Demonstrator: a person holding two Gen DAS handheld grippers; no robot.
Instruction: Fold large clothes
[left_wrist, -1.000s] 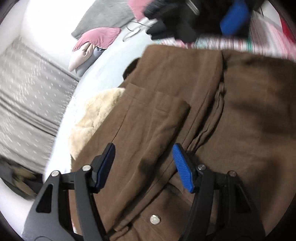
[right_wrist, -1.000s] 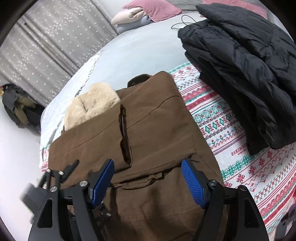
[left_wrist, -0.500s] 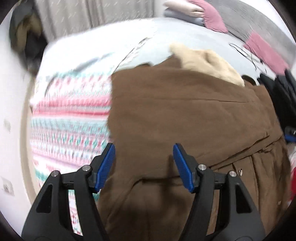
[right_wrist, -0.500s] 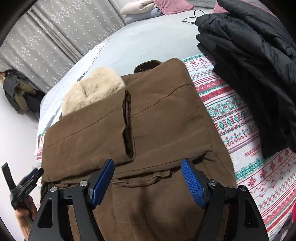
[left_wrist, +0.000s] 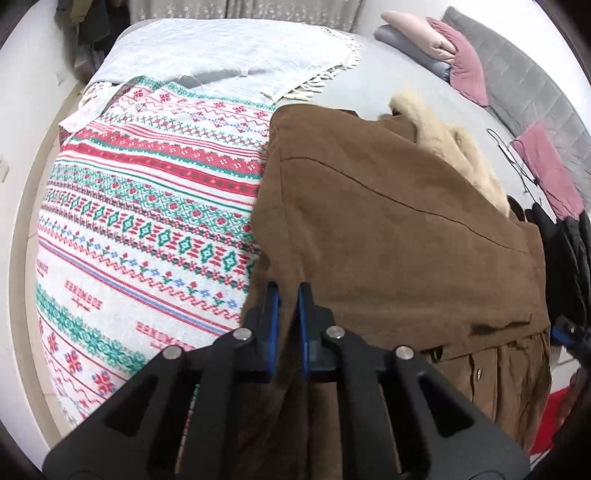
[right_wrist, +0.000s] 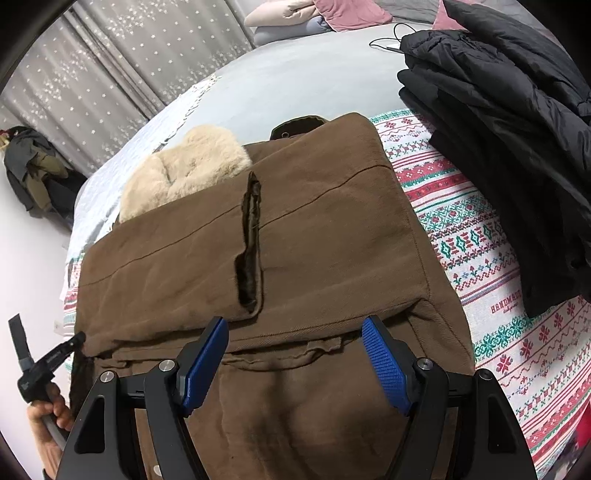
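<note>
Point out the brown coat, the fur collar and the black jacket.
brown coat (right_wrist: 332, 236), right wrist view, folded top panel.
fur collar (right_wrist: 184, 166), right wrist view, fluffy middle.
black jacket (right_wrist: 509, 122), right wrist view, folded top.

Bedroom: bed, pillows, curtains

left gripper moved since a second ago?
Yes. The left gripper swung across the brown coat to its edge beside the patterned blanket, away from the black jacket. Its jaws are closing on that coat edge.
</note>
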